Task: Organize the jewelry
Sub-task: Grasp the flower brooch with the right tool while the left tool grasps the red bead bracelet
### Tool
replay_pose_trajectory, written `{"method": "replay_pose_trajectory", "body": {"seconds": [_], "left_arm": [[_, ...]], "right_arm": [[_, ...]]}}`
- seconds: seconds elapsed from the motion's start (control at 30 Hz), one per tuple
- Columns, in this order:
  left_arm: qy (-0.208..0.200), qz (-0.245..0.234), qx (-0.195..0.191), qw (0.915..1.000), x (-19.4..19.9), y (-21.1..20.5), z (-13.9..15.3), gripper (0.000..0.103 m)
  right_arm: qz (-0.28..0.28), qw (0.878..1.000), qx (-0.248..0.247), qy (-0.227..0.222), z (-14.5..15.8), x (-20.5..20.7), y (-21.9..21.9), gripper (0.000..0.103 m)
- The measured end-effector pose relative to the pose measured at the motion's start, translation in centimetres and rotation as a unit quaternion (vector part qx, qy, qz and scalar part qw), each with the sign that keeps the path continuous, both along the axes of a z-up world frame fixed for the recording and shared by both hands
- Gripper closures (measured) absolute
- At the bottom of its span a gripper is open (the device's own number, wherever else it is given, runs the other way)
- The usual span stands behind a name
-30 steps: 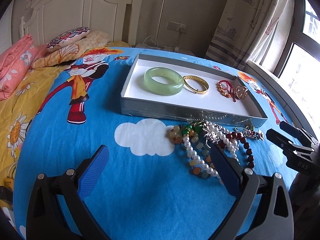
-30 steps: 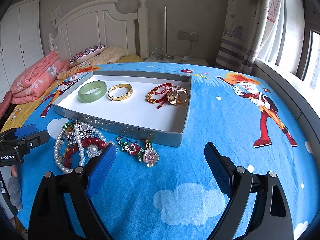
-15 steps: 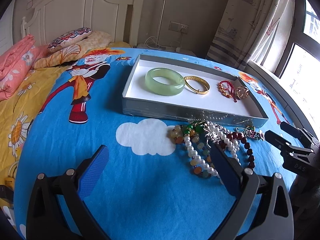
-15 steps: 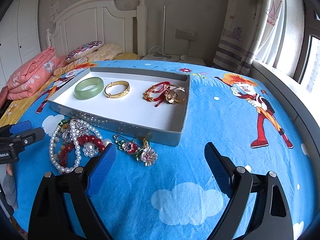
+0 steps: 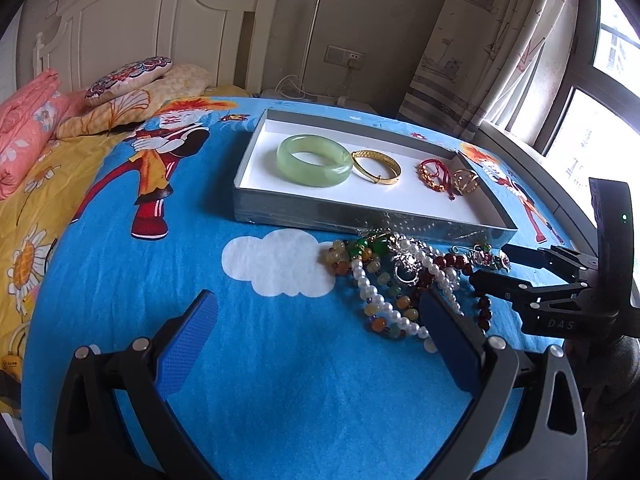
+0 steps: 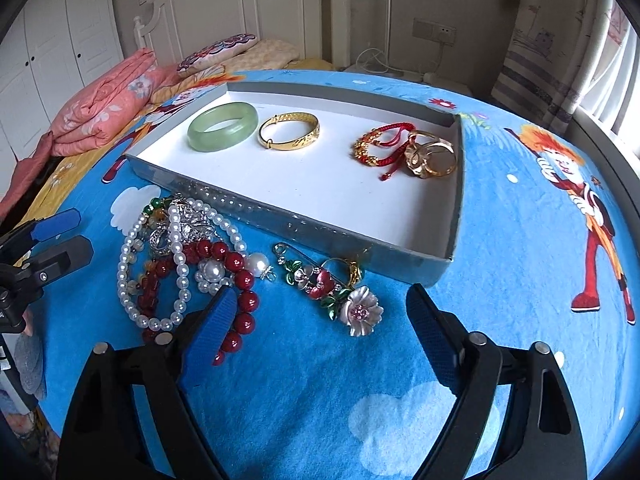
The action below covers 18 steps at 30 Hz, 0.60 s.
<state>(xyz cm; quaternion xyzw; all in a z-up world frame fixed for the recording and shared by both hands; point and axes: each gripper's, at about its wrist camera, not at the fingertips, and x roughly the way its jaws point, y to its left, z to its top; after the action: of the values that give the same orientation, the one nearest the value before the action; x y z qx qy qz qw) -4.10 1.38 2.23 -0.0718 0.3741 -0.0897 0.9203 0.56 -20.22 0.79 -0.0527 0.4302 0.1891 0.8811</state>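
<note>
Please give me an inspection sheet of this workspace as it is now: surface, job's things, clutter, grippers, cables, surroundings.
Surface: blue cartoon bedsheet, bed used as work surface.
Job's things: grey tray holds jade bangle, gold bangle, red cord bracelet, gold ring-like piece. Outside the tray, in front: tangled pile of pearl strand and red bead bracelet; flower brooch beside it.
Clutter: nothing seen.
Grippers: left gripper open, empty; right gripper open, empty, low over the flower brooch.
Cables: white cable at wall socket.
Surroundings: pillows, folded pink quilt, headboard, curtain, window.

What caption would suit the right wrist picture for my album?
Open right gripper hovers over a flower brooch and bead pile beside the jewelry tray.
</note>
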Motion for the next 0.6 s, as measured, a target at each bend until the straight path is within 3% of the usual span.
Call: {"method": "replay_pose_trajectory", "body": {"seconds": [0.03, 0.1, 0.23, 0.6], "left_arm": [[0.0, -0.001, -0.004, 1.0, 0.0, 0.1, 0.0, 0.003], [-0.001, -0.004, -0.007, 1.0, -0.1, 0.1, 0.0, 0.003], [-0.001, -0.008, -0.007, 0.9999, -0.1, 0.0, 0.0, 0.003], [-0.001, -0.033, 0.007, 0.9994, -0.4, -0.9, 0.2, 0.003]], "right_arm": [[0.005, 1.0, 0.005, 0.0, 0.0, -0.1, 0.0, 0.038], [0.007, 1.0, 0.013, -0.004, 0.1, -0.4, -0.1, 0.059], [0.012, 0.999, 0.023, -0.029, 0.9, -1.6, -0.3, 0.078], [-0.002, 0.997, 0.055, -0.052, 1.9, -5.1, -2.7, 0.079]]}}
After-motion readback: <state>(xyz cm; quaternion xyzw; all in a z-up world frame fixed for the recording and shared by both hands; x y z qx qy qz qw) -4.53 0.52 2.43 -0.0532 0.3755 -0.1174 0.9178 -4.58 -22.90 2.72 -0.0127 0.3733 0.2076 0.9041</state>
